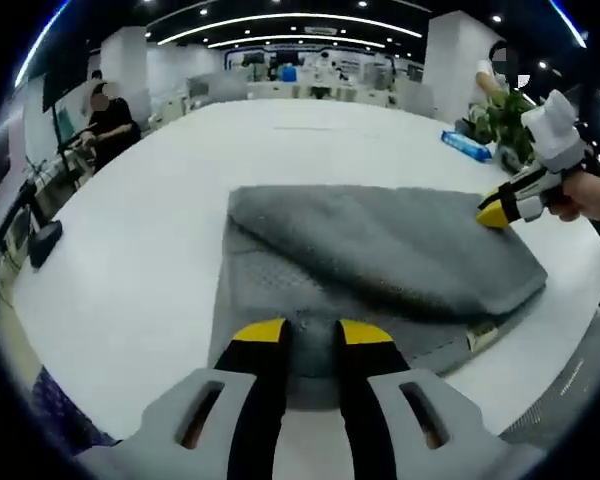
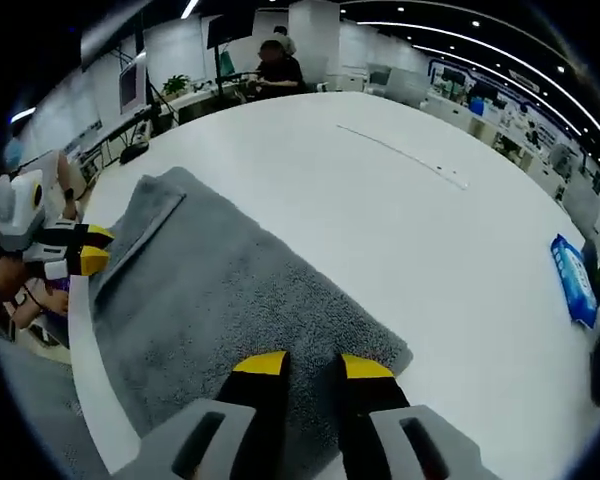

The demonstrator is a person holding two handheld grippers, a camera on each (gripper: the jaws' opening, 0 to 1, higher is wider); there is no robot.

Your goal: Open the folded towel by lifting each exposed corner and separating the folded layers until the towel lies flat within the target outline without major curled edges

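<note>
A large white table (image 1: 150,250) with a rounded edge is seen, its smooth top (image 2: 380,200) bare over most of its area. A grey towel (image 1: 380,250) is laid on it close to the near edge, still folded, with an upper layer doubled over a lower one (image 2: 220,300). A blue packet (image 2: 574,280) is placed flat on the table, well apart from the towel, towards the far right (image 1: 467,145).

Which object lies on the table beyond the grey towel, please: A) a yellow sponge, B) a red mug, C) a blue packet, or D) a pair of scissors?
C: a blue packet lies on the white table, well apart from the towel.
</note>
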